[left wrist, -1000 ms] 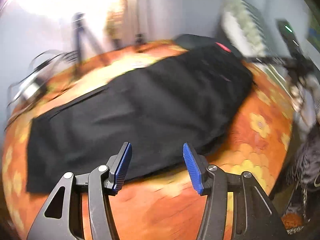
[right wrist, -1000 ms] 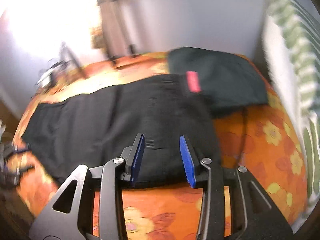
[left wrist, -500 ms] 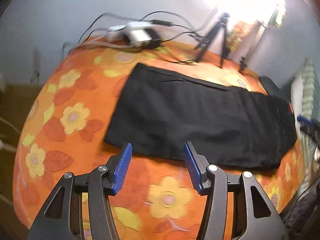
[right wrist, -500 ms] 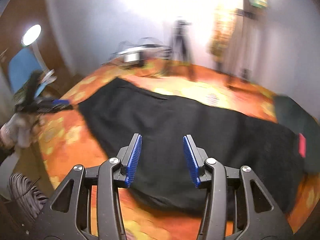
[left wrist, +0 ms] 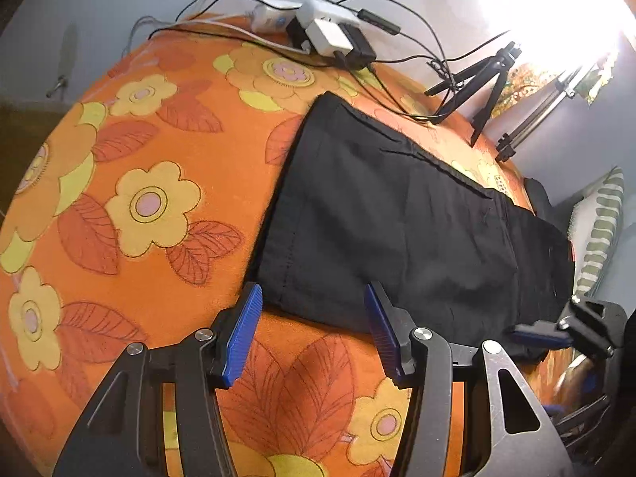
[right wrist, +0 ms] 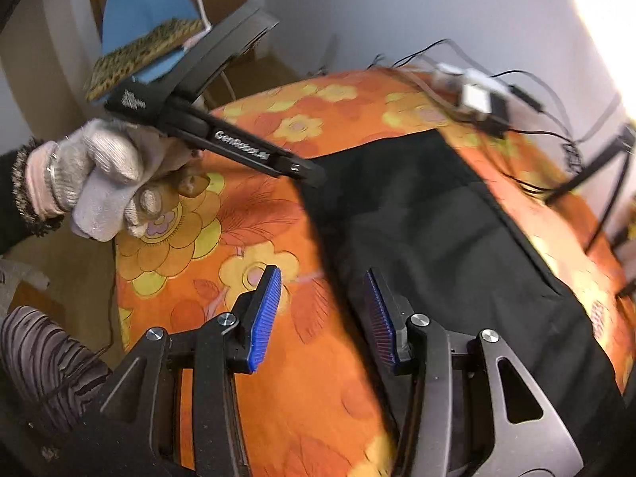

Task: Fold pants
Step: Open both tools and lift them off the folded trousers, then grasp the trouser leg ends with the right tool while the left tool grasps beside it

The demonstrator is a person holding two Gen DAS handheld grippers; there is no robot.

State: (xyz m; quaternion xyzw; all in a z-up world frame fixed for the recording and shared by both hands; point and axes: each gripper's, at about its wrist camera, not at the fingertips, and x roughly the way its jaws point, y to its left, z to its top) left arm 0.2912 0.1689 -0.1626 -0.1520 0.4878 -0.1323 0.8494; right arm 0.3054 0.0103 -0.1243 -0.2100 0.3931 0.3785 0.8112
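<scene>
While both claws hang over the near edge of the bed, nothing is in either grip yet. Black pants (left wrist: 397, 230) lie flat on the orange flowered bedspread (left wrist: 139, 206), laid lengthwise and apparently already doubled leg over leg: one long dark strip running from the hem end at about 9 o'clock in the left wrist view out toward 3 o'clock. A seam line or pocket edge shows along the far side. No crosswise fold is visible.

Left claw (left wrist: 310, 330): jaws roughly half apart, empty, blue pads poised just short of the hem corner, which sits between them in the view but is not pinched.

Right claw (right wrist: 322, 314): jaws roughly half apart, having just been opening, nothing between them; one pad is over bedspread, the other over the dark cloth edge. It also shows in the left view at 3 o'clock, near the same long edge.

A gloved hand (right wrist: 107, 183) carries the left tool, at 10 o'clock in the right wrist view.

Power strip and cables (left wrist: 326, 31) sit at 12 o'clock beyond the pants; tripod (left wrist: 485, 79) at 1 o'clock.

Judgement: lengthwise fold looks done; crosswise folds remain. Next step likely a pinch on the near edge.
</scene>
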